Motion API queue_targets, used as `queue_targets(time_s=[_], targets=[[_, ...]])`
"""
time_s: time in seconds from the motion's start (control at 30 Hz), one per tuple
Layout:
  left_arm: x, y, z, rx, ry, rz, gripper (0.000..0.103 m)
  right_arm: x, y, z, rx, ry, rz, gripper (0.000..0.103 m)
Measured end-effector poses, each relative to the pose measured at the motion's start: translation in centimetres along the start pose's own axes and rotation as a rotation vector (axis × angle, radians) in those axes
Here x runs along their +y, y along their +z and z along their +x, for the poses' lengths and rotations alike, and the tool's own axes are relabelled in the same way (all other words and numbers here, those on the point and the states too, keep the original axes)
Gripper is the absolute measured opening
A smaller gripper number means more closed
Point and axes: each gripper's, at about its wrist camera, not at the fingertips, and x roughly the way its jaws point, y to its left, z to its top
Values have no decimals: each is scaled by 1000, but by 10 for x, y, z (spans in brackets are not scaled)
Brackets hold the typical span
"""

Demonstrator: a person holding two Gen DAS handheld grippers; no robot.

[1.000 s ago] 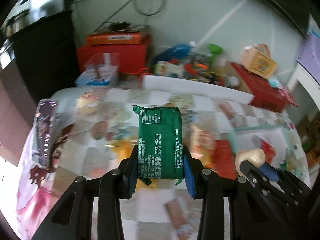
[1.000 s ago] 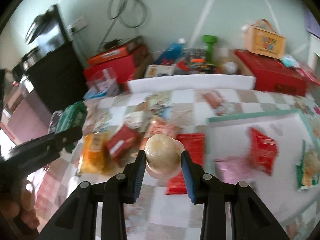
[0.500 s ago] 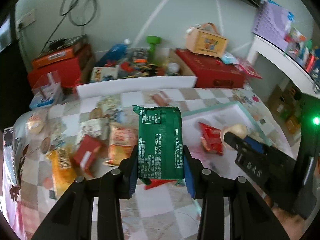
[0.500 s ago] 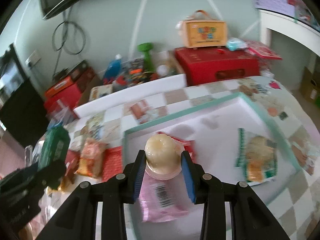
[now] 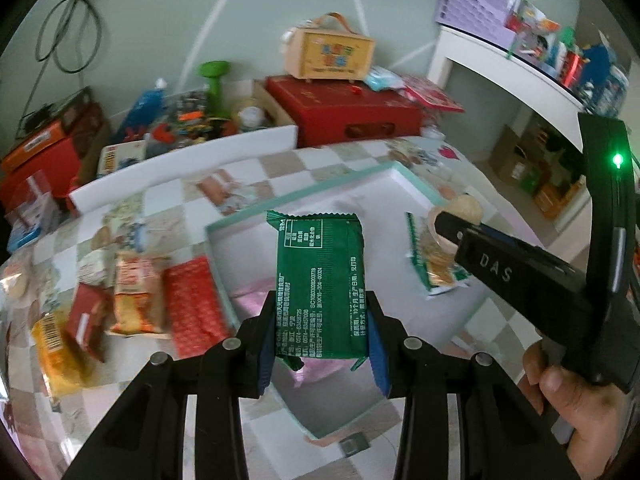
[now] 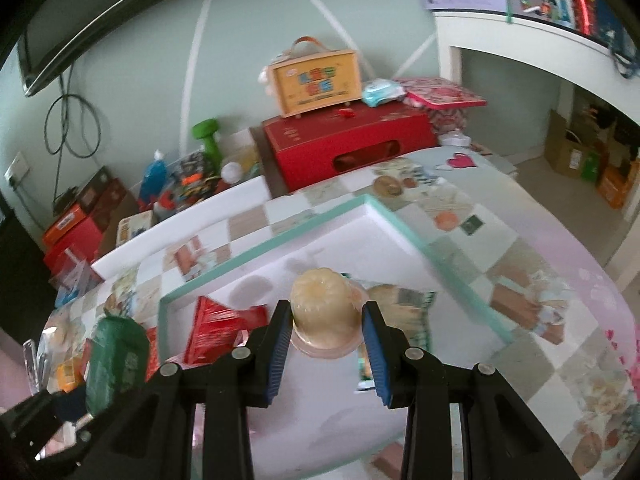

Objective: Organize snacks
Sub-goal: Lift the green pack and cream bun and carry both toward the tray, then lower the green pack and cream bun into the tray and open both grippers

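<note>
The left hand-held gripper (image 5: 320, 332) is hovering level over the shallow white mint-rimmed box (image 5: 224, 280), clenching an upright green foil snack packet (image 5: 320, 280). The right hand-held gripper (image 6: 326, 338) is hovering over the box too, squeezing a pale yellow jelly cup (image 6: 322, 312) between its blue pads.

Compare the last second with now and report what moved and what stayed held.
Both hand-held grippers swung from the loose snack pile to over the white tray. The left hand-held gripper carried the green packet there; the right hand-held gripper carried the jelly cup. Nothing was released: both grips are unchanged, and the snacks in the tray lie as before.
</note>
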Motion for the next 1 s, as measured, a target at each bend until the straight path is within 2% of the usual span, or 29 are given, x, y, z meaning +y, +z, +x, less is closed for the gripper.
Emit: queue_targets(time_s=[0.23, 0.43, 0.63, 1.0], targets=[[-16, 4, 20, 27, -21, 23, 41, -23, 1, 6, 15, -24, 47, 39], [-22, -5, 40, 91, -16, 36, 41, -29, -4, 22, 71, -23, 67, 39], [-17, -19, 49, 147, -4, 15, 41, -21, -8, 28, 107, 4, 50, 39], [-20, -24, 56, 183, -10, 27, 41, -1, -12, 34, 156, 39, -6, 39]])
